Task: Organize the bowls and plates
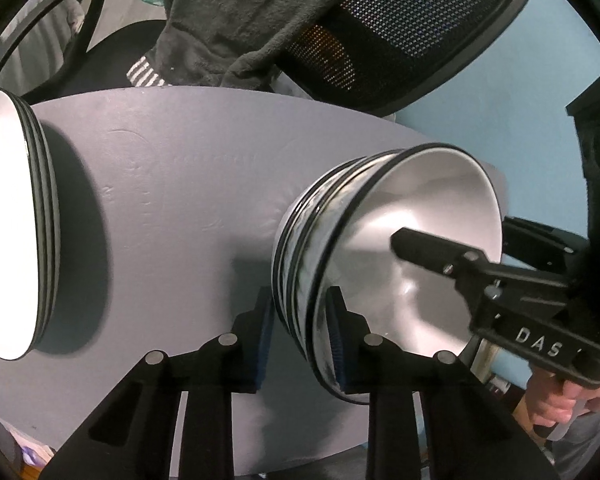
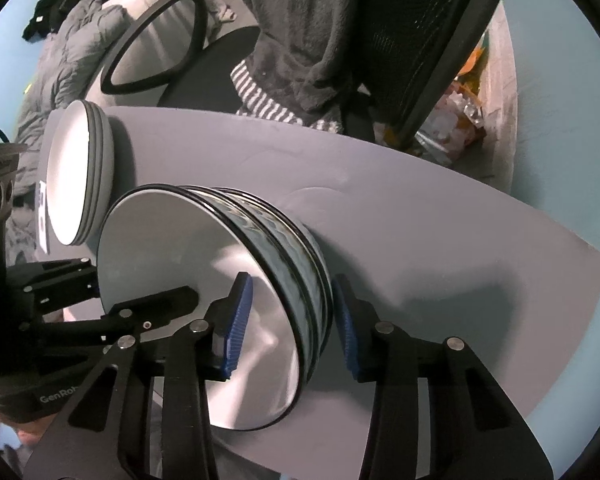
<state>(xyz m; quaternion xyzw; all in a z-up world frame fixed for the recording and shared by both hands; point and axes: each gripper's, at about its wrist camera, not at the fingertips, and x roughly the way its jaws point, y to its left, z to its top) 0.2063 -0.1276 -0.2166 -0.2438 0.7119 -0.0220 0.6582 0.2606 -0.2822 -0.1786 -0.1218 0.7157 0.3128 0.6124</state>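
Left tongs (image 1: pixel 300 340): spread, pads straddling bowl rim near side, one pad outside wall, one inside; contact uncertain, not clamped. Right tongs (image 2: pixel 292 320): spread likewise, one pad inside top bowl, other outside stack wall; no pinch seen.

Bowls (image 1: pixel 380 260): nested stack, approx. 3–4, white inside, glossy pale glaze w/ dark rim bands. Location: grey table (image 1: pixel 160 200), near edge, between both tongs.

Plates (image 2: pixel 80 176): stack, white, dark rims, same table, well apart from bowls, far side.

Handling (est.): ceramic, stiff, heavy as a stack, glaze slippery, chips easily. Best hold: rim wall, opposite sides, one tong each; lift level so nested bowls don't slide. Single-bowl lift lighter, safer.

Bkgd: mesh chair (image 1: pixel 420 20), grey towel (image 1: pixel 240 12) draped over it.
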